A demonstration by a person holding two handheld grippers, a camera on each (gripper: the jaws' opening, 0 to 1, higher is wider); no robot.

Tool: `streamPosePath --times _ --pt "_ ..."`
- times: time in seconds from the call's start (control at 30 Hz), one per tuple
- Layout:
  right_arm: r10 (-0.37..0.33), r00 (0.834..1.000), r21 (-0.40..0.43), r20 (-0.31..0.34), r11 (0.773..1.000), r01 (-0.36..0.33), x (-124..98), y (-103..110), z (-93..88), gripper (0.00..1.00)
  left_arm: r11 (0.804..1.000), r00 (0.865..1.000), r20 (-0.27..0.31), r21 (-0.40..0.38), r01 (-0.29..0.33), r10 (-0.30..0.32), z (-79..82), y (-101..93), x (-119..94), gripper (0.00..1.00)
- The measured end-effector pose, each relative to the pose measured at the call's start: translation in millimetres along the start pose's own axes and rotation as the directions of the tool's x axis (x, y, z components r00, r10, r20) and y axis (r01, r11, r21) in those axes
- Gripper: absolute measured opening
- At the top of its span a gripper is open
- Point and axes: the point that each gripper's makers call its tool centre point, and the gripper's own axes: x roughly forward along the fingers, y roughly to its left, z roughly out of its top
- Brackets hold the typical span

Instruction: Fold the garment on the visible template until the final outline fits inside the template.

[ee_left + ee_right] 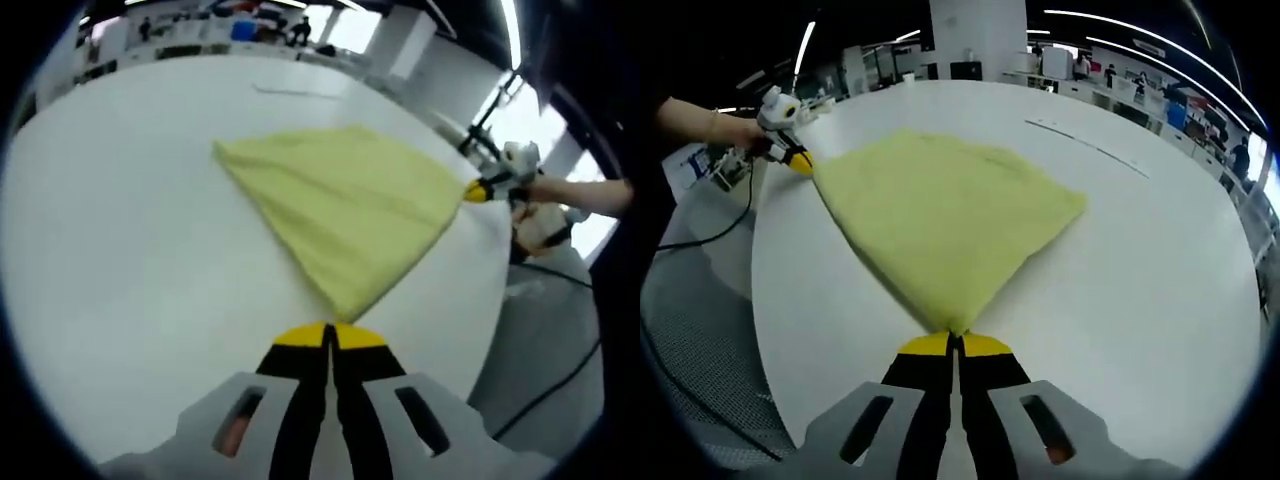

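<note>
White, smooth and matte, a broad round-edged table [120,260] carries a pale yellow, soft, towel-like cloth garment [340,200] folded into a rough triangle with faint creases running along its length. In the left gripper view the garment lies at centre frame, one corner pinched between the closed yellow-tipped black jaws of the left gripper [328,336] at the bottom, while the right gripper [478,190], held by a hand [560,190] at the right edge, clamps the far corner. In the right gripper view the garment [940,215] spreads from centre to upper left; the right gripper [955,344] bites its near point, the left gripper [800,160] its far corner. A thin line [1090,146] marks the table at upper right. Bare tabletop surrounds the cloth; the table edge runs just beside the gripped corners.
</note>
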Motion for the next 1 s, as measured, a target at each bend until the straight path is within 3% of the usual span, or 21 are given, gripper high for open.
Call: streamPosePath --times 0.5,0.6,0.73,0.83,1.0 --pt "-0.056 0.998 0.046 -0.014 0.997 0.057 -15 -9 -13.6 0.03 1.0 1.0 0.016 -0.017 -0.022 0.022 0.3 -8.5 -11 0.0" --pt "-0.081 0.997 0.066 0.012 0.995 0.08 -23 -9 -7.3 0.1 0.999 0.998 0.044 -0.032 -0.032 0.033 6.8 -11.4 -15 0.0" --pt "-0.119 0.99 0.093 0.069 0.989 0.113 -36 -7 10.7 0.2 0.993 0.991 0.09 -0.077 -0.092 0.098 22.8 -12.2 -24 0.0" --pt "-0.125 0.987 0.098 0.099 0.989 0.115 -43 -1 23.5 0.27 0.991 0.986 0.107 -0.041 -0.123 0.127 30.0 -14.3 -33 0.0" --pt "-0.146 0.979 0.096 0.14 0.986 0.133 -55 6 40.5 0.43 0.991 0.982 0.139 -0.057 -0.122 0.128 39.7 -24.5 -48 0.19"
